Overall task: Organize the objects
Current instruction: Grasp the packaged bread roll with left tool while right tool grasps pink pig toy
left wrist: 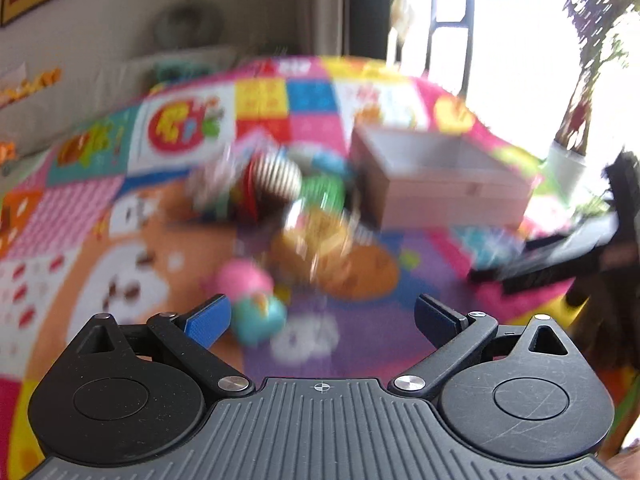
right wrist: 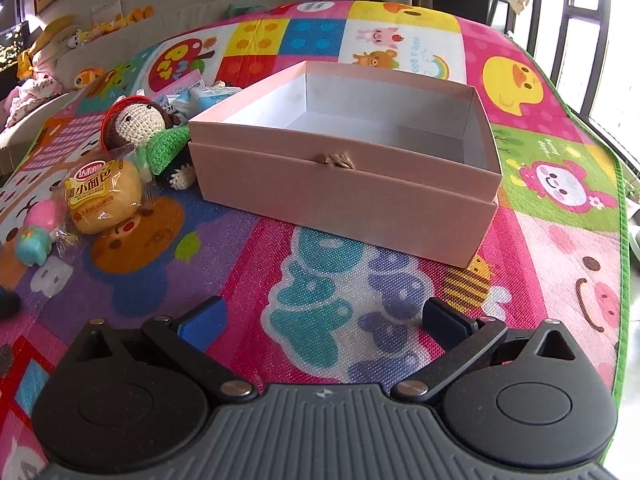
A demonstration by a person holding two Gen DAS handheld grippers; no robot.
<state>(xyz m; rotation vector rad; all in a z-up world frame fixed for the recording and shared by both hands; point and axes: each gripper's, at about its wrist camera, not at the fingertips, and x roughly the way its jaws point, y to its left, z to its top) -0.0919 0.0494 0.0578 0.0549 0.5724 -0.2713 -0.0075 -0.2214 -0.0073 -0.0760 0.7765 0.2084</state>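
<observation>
An open pink box (right wrist: 344,184) with a white inside stands on the colourful play mat (right wrist: 248,264); it holds nothing that shows. Left of it lie a crochet doll (right wrist: 140,124), a wrapped bun (right wrist: 102,196), a pink and teal toy (right wrist: 38,232) and blue packets (right wrist: 200,98). My right gripper (right wrist: 324,320) is open and empty above the mat, in front of the box. The left wrist view is blurred: my left gripper (left wrist: 322,318) is open and empty, just short of the pink and teal toy (left wrist: 252,300), with the bun (left wrist: 316,236), doll (left wrist: 272,176) and box (left wrist: 448,184) beyond.
Plush toys (right wrist: 52,52) lie on a sofa at the far left. A window with bars (right wrist: 592,28) is at the right past the mat's green edge. The right gripper's black body (left wrist: 560,256) shows at the right of the left wrist view.
</observation>
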